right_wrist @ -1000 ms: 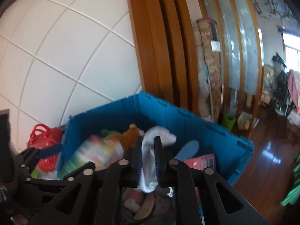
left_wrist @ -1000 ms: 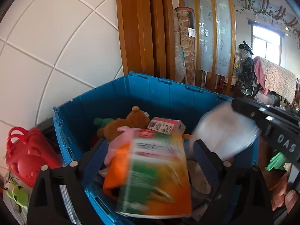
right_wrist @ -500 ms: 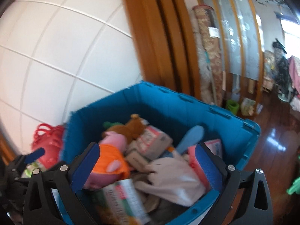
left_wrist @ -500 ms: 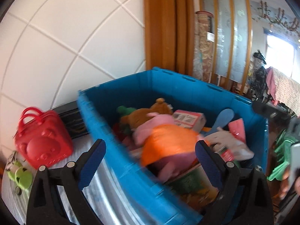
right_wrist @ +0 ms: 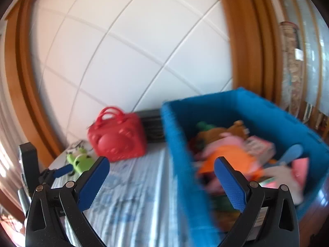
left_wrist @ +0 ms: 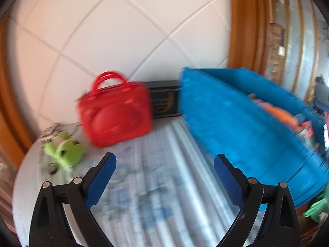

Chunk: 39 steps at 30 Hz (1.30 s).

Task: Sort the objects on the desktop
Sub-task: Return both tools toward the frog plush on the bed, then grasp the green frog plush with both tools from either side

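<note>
- Left wrist view: left tongs (left_wrist: 164, 165) wide, empty, above striped tabletop (left_wrist: 164, 185).
- Red handbag (left_wrist: 115, 111), blurred, beside blue crate (left_wrist: 236, 135).
- Right tongs (right_wrist: 161, 169) wide, empty.

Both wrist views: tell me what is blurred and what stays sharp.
Left wrist view: red handbag, blue crate and striped cloth smear sideways; left gripper is crisp. Right wrist view: crate contents and near wall blur; right gripper sharp. Fisheye bends wall lines.

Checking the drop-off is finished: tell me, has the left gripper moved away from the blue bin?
Yes. The left gripper, jaws open and empty, has swung left off the blue bin and now faces the table.
</note>
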{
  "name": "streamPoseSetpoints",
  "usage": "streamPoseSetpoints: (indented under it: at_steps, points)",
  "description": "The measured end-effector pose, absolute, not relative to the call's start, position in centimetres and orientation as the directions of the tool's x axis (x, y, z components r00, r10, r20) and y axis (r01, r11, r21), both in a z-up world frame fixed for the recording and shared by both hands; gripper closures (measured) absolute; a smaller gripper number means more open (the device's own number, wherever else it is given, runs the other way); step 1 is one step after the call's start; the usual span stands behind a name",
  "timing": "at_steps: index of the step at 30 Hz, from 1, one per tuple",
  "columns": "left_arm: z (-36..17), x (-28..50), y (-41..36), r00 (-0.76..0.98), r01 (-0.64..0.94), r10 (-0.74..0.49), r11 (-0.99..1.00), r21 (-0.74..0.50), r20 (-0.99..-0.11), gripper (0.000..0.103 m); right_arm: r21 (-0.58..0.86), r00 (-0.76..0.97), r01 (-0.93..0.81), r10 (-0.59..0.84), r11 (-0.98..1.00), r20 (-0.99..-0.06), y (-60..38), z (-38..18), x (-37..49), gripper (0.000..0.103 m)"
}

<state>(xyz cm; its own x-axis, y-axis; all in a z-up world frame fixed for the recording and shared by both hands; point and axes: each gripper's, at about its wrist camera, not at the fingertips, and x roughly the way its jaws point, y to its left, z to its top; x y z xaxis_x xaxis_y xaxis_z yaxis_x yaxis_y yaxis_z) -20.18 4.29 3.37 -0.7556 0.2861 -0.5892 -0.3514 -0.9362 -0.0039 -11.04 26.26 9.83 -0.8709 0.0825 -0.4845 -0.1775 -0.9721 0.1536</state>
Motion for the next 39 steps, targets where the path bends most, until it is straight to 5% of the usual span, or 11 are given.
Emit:
streamPoseSetpoints:
  at_steps: [18, 39]
  points:
    - [-7.7, -29.1, -27.3, -0.679, -0.045, 0.010, -0.999, 0.028, -0.734, 0.006, 0.240, -0.651, -0.109, -0.114, -0.965, -0.751, 1.7, -3.7, -32.4, 0.000]
    - [-18.4, -44.9, -38.0, -0.582, 0.026, -0.009, -1.000, -0.008, -0.813, 0.006, 0.307, -0.492, -0.247, -0.154, -0.919, -0.857, -10.6, -18.5, -55.3, 0.000]
